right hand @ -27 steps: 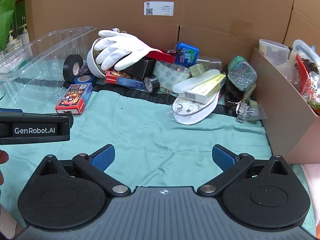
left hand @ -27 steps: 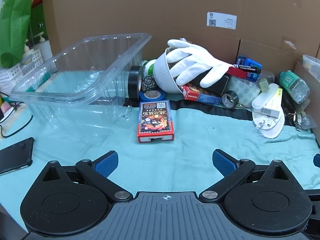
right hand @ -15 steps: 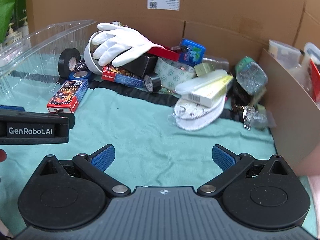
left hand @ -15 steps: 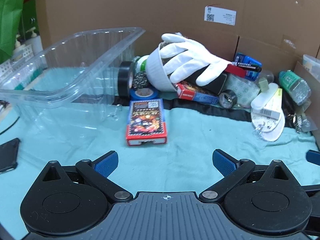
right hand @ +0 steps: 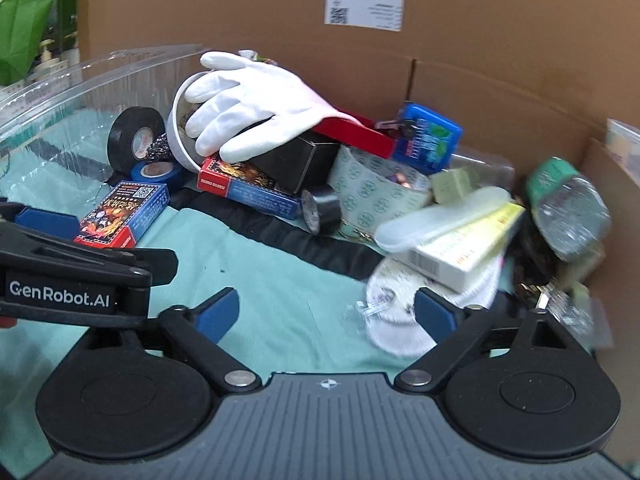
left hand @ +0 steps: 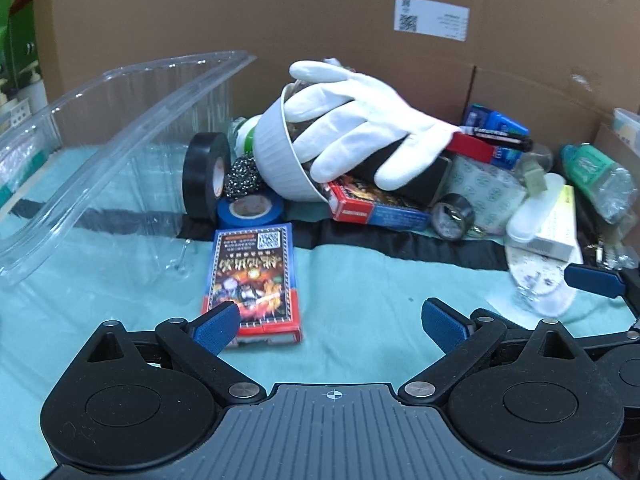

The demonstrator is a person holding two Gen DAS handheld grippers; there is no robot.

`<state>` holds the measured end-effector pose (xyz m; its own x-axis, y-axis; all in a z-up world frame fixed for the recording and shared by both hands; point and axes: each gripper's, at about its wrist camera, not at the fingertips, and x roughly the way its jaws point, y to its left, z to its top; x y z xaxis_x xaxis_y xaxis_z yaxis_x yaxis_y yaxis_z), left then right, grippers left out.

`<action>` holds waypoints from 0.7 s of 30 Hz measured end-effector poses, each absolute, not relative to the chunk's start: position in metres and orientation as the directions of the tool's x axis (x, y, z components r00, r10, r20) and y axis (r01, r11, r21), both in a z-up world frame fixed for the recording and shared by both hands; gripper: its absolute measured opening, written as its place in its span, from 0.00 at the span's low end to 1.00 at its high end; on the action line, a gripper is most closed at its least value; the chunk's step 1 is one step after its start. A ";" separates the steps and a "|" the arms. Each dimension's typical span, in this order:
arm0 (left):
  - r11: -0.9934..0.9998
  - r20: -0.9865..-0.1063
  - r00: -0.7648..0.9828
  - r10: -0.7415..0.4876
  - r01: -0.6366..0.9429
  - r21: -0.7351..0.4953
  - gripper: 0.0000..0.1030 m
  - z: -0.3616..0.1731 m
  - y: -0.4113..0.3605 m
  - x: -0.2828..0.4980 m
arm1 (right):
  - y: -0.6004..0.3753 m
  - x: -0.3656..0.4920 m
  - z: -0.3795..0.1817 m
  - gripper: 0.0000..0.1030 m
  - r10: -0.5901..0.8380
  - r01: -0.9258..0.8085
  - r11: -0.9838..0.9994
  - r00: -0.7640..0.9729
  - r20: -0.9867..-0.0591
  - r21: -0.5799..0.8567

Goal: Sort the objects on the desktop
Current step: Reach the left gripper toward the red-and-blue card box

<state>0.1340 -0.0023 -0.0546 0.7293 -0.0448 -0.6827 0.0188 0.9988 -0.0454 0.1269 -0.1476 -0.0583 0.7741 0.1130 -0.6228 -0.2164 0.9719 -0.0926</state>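
both grippers are closing in on the clutter since the earlier frame, the left gripper (left hand: pixel 330 326) hanging wide apart just over the red card box (left hand: pixel 253 280) lying on the teal tabletop (left hand: pixel 360 280), the right gripper (right hand: pixel 326 314) likewise spread, holding nothing.

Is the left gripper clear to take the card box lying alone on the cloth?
Probably yes. The left gripper is open, and the card box lies flat just ahead with nothing on it, though off toward one finger.
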 end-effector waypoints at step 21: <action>0.994 -0.689 0.723 0.057 -0.102 -0.026 1.00 -0.085 0.019 0.176 | -0.132 0.193 -0.071 0.48 0.187 -0.285 0.957 0.763 -0.619 -0.061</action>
<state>0.1759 0.0193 -0.0847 0.7227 0.0566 -0.6888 -0.1022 0.9944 -0.0256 0.1934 -0.1315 -0.0707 0.7629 0.1875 -0.6187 -0.2847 0.9567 -0.0611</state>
